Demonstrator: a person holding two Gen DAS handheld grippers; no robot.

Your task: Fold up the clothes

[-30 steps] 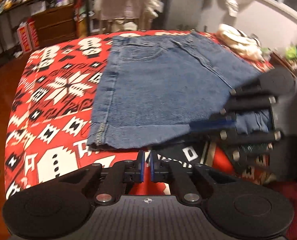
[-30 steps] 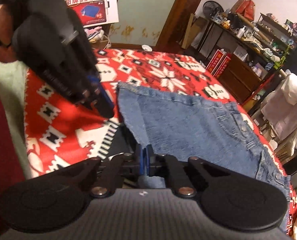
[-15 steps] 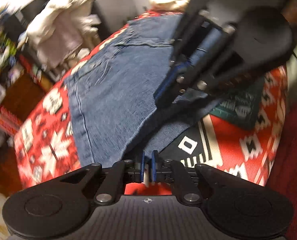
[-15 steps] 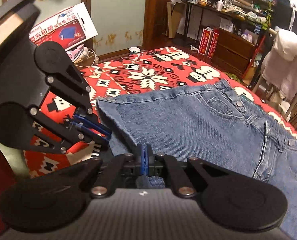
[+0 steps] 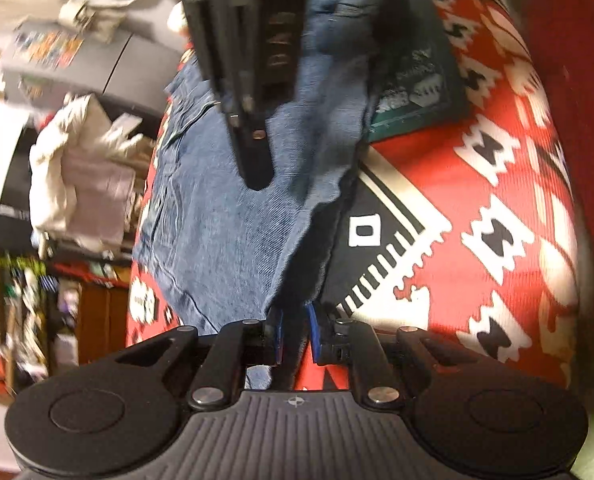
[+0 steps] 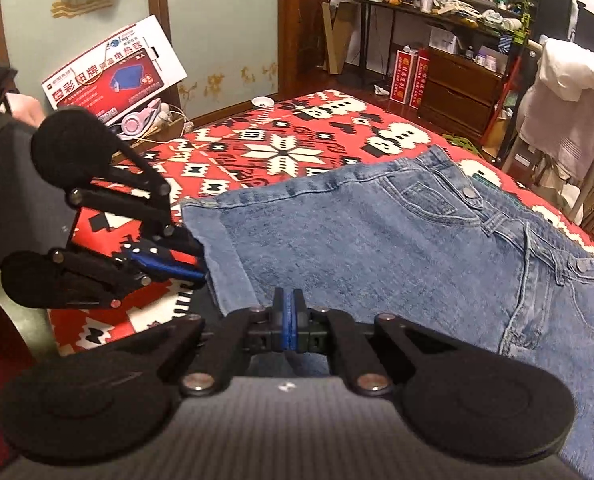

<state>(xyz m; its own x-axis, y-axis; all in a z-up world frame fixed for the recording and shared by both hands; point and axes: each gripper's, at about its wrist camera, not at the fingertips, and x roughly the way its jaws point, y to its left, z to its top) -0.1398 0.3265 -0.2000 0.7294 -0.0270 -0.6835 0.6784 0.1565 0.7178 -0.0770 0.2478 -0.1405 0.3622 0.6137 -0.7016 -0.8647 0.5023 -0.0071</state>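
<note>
Blue denim shorts [image 6: 377, 240] lie spread on a red patterned blanket [image 6: 281, 152], waistband to the far right. My right gripper [image 6: 288, 320] is shut at the near hem, with denim running under its pads. My left gripper [image 6: 185, 270] comes in from the left, its blue pads at the hem's corner. In the left wrist view the lifted hem edge of the shorts [image 5: 217, 232] drops between the left gripper's [image 5: 295, 332] pads, which pinch it. The right gripper [image 5: 257, 174] shows edge-on above the raised fabric.
The blanket [image 5: 477, 240] covers a bed that ends close to the left and front. A printed cardboard box [image 6: 113, 76] leans on the wall behind. A wooden dresser [image 6: 457, 84] and white clothes on a rack [image 6: 569, 112] stand at the far right.
My left gripper has swung round to the hem corner beside the right gripper and taken hold of it. The hem edge has come up off the blanket. The right gripper keeps its grip.
</note>
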